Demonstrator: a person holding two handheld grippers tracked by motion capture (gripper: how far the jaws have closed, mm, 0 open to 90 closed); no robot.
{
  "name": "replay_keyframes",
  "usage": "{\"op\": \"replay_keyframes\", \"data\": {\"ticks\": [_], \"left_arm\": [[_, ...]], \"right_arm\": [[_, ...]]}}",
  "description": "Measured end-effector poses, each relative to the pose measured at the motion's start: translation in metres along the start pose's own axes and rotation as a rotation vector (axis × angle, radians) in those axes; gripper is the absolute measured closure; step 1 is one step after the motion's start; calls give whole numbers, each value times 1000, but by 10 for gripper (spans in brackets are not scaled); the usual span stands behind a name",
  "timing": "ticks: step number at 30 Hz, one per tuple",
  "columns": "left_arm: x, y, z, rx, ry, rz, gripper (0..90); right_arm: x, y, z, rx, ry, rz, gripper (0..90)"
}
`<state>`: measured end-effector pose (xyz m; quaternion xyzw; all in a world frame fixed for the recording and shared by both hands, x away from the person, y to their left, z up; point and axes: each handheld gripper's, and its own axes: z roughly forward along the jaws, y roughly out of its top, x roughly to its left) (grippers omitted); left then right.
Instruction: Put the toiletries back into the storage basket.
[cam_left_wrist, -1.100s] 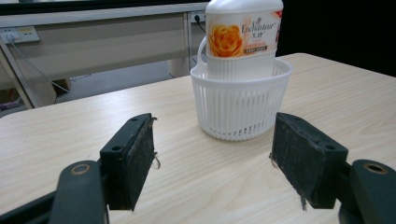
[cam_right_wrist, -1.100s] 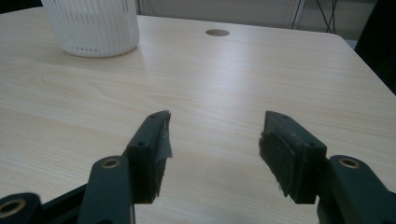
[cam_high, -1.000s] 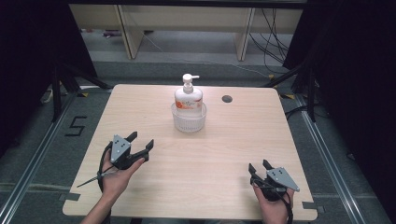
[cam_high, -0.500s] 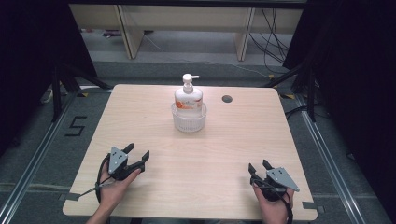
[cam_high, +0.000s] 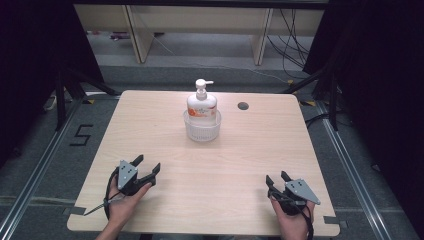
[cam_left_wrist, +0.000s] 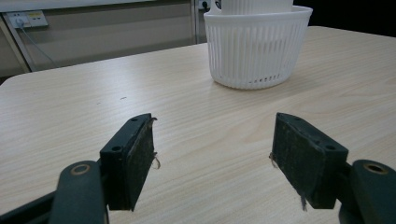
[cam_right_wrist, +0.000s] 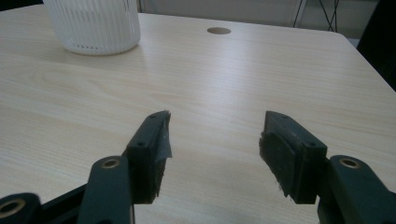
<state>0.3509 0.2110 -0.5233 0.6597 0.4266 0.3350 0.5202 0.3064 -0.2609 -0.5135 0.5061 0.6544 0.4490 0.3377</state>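
Item: pump bottle (cam_high: 202, 102) upright inside the white basket (cam_high: 202, 127), seemingly placed; my left gripper (cam_high: 148, 169) and right gripper (cam_high: 276, 181), jaws apart and empty, near me, well apart from the basket; little apparently left

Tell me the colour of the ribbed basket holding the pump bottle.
White. The basket shows best in the left gripper view.

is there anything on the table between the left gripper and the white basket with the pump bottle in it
Nothing visible stands in the way. Between the left gripper and the white basket lies only bare table; the left gripper view shows open wood up to the basket. The pump bottle stands inside it.
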Motion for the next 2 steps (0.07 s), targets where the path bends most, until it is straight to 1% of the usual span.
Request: {"op": "replay_keyframes", "data": {"ticks": [1, 2], "left_arm": [[0, 0, -1, 5, 2, -1, 292], [0, 0, 0, 4, 2, -2, 292]], "right_arm": [[-1, 0, 0, -4, 2, -14, 425], [-2, 0, 0, -10, -9, -29, 425]]}}
